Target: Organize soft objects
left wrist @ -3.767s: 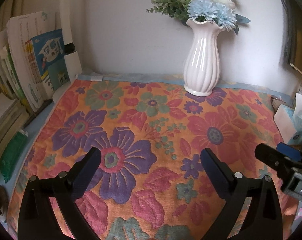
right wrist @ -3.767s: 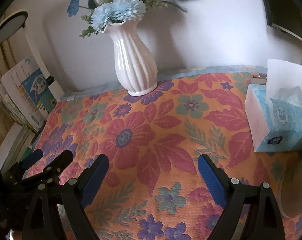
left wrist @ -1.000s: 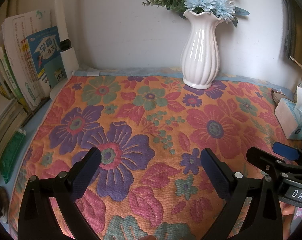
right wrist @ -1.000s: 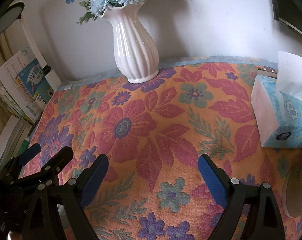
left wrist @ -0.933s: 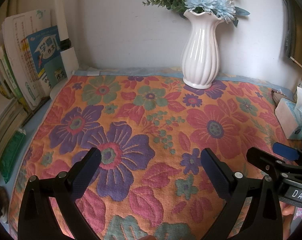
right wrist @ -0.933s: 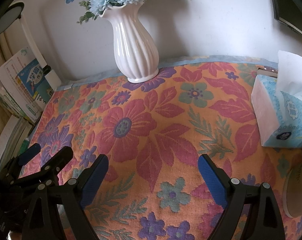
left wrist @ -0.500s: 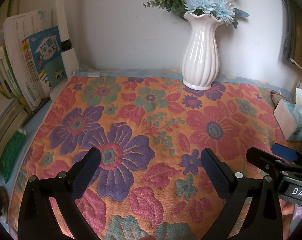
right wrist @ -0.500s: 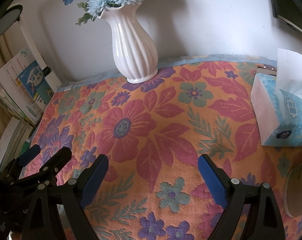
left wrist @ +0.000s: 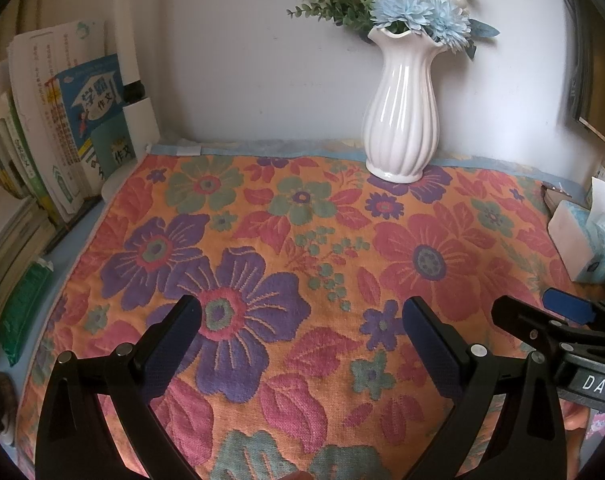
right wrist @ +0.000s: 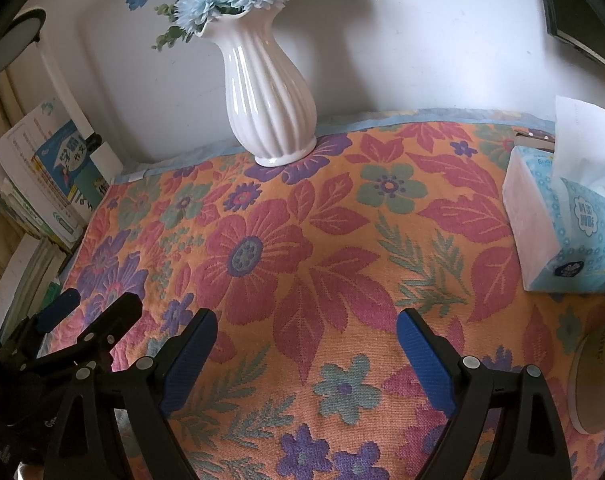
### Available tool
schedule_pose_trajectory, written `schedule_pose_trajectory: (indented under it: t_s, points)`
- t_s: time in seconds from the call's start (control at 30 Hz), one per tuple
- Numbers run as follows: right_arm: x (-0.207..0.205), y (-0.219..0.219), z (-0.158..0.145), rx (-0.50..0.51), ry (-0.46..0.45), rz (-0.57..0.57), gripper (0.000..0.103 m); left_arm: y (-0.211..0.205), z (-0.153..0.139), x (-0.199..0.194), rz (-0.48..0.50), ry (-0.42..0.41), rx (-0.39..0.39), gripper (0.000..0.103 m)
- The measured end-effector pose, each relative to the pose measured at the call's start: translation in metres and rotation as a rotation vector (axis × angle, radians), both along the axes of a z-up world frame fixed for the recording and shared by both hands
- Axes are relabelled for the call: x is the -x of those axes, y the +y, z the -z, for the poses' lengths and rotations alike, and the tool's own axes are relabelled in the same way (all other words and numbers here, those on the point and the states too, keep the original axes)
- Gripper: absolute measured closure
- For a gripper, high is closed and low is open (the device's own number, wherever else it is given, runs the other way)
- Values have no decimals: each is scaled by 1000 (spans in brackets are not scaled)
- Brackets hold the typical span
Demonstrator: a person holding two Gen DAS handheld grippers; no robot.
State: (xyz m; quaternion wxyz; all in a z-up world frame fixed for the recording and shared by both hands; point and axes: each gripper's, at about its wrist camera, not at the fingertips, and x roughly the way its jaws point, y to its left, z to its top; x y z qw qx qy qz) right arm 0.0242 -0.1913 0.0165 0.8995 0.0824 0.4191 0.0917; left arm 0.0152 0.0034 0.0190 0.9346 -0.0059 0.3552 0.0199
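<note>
An orange cloth with red, purple and green flowers (left wrist: pixel 302 248) (right wrist: pixel 342 240) lies spread flat over the tabletop. My left gripper (left wrist: pixel 302 328) hovers over its near left part, open, with only cloth between the blue pads. My right gripper (right wrist: pixel 302 340) hovers over the near middle, open too and holding nothing. Each gripper shows at the edge of the other's view: the right gripper (left wrist: pixel 550 320) at the left view's right edge, the left gripper (right wrist: pixel 86 316) at the right view's left edge.
A white ribbed vase (left wrist: pixel 400 120) (right wrist: pixel 268 96) with blue and white flowers stands on the cloth's far edge by the wall. A blue tissue pack (right wrist: pixel 562 224) (left wrist: pixel 586 240) sits at the right. Books (left wrist: pixel 62 152) stand at the left. A beige round container (right wrist: pixel 598 384) is near right.
None within the last second. Compared with several seconds ago, both views sit slightly farther back, so the vase appears a bit higher and smaller.
</note>
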Motion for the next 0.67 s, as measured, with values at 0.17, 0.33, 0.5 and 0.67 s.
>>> schedule_pose_trajectory:
  t_s: [0.17, 0.33, 0.5, 0.67]
  points:
    - [0, 0, 0, -1, 0, 0, 13, -1, 1, -1, 1, 4, -1, 2]
    - [-1, 0, 0, 0, 1, 0, 13, 0, 1, -1, 3, 4, -1, 2]
    - [-1, 0, 0, -1, 1, 0, 13, 0, 0, -2, 11, 5, 4, 3]
    - [0, 0, 0, -1, 1, 0, 13, 0, -4, 1, 22, -30, 3, 3]
